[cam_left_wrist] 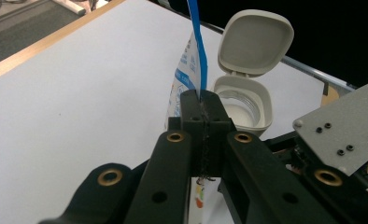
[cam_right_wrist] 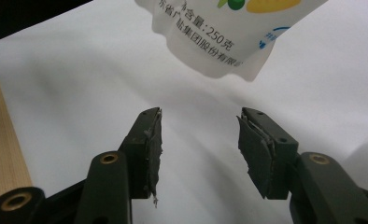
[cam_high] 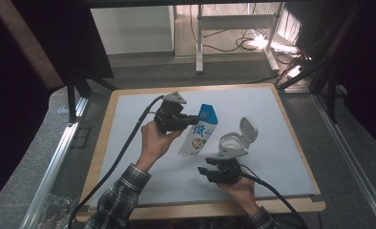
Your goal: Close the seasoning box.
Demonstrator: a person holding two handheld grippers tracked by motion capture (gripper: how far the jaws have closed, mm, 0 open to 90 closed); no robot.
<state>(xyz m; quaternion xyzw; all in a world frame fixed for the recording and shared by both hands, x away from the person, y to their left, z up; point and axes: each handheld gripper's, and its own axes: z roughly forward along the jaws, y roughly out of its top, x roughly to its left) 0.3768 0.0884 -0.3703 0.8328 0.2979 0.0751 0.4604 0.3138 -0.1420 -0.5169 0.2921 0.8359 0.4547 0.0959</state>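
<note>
Pouch (cam_high: 199, 135) pinched in left gripper (cam_high: 193, 120), above open-jawed right gripper (cam_high: 206, 170)

A white plastic pouch (cam_high: 199, 136) carries a blue band across its top, blue and green printing and a yellow patch near its base, and the black left gripper (cam_high: 192, 120) and black right gripper (cam_high: 206, 171) each have brass-coloured rivets and a grey plate on top. The square beige lidded container (cam_high: 234, 141) is pale beige inside and out. Both sleeves (cam_high: 120, 198) show a dark and white plaid, and the table (cam_high: 105, 133) is pale blue-grey with a light wooden edge.
</note>
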